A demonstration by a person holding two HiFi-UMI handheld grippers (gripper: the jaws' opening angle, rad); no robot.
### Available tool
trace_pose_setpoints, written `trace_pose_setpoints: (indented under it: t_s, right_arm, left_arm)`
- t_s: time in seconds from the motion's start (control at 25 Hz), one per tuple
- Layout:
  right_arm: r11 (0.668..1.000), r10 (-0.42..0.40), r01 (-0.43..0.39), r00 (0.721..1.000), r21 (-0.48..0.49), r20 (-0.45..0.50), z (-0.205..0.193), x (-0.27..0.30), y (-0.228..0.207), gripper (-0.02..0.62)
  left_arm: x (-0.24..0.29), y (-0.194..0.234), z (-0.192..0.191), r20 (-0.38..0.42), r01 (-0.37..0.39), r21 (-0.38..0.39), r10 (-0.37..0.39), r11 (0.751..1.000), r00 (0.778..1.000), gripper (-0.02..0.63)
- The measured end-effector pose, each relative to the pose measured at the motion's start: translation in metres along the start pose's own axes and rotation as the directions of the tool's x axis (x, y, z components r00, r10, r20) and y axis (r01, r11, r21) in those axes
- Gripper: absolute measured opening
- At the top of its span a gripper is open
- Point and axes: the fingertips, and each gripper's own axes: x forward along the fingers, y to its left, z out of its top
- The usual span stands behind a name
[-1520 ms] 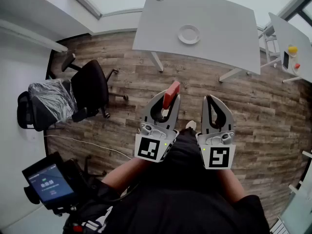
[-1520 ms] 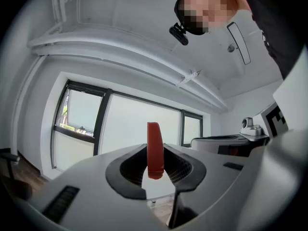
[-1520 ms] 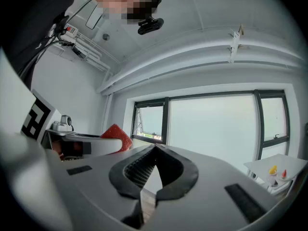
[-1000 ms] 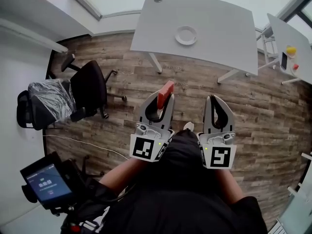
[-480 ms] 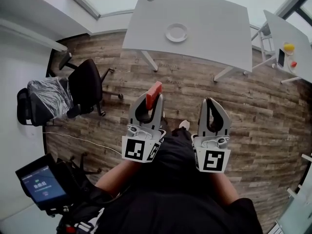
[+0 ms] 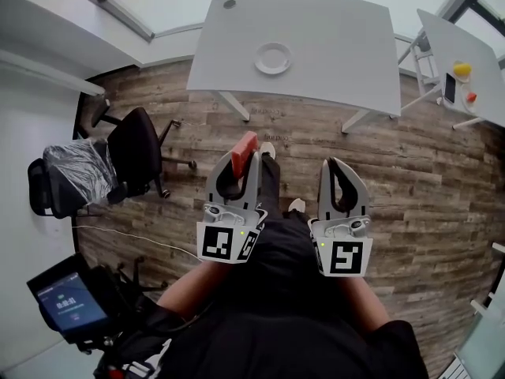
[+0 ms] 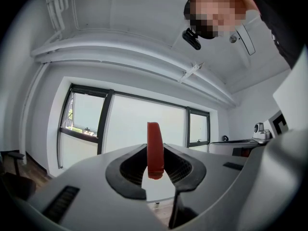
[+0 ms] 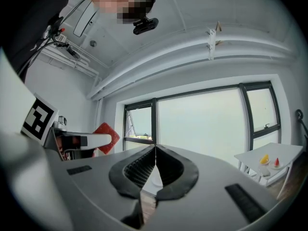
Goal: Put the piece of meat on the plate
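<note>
While level, side by side: left gripper (image 6: 244, 159) on meat (image 6: 243, 144), right gripper (image 6: 336, 164) empty.

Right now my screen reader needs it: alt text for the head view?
The left gripper grips a red piece of meat; the right gripper is shut, empty. Ahead, a white plate sits on a grey table.

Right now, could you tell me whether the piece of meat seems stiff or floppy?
Probably stiff: the piece of meat juts from the left gripper without drooping. It is likely light too, since a pinch at one end holds it.
</note>
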Motion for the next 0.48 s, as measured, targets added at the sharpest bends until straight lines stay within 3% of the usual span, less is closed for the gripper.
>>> trace_pose_setpoints:
  t_s: [0.48]
  right_arm:
    - [0.996, -0.017, 0.014, 0.999, -0.088, -0.036, -0.013, 0.082, -0.018, 0.006]
  left_arm:
    - [0.088, 0.038, -0.004, 0.007, 0.064, -0.064, -0.063, 0.996, 0.998, 0.092]
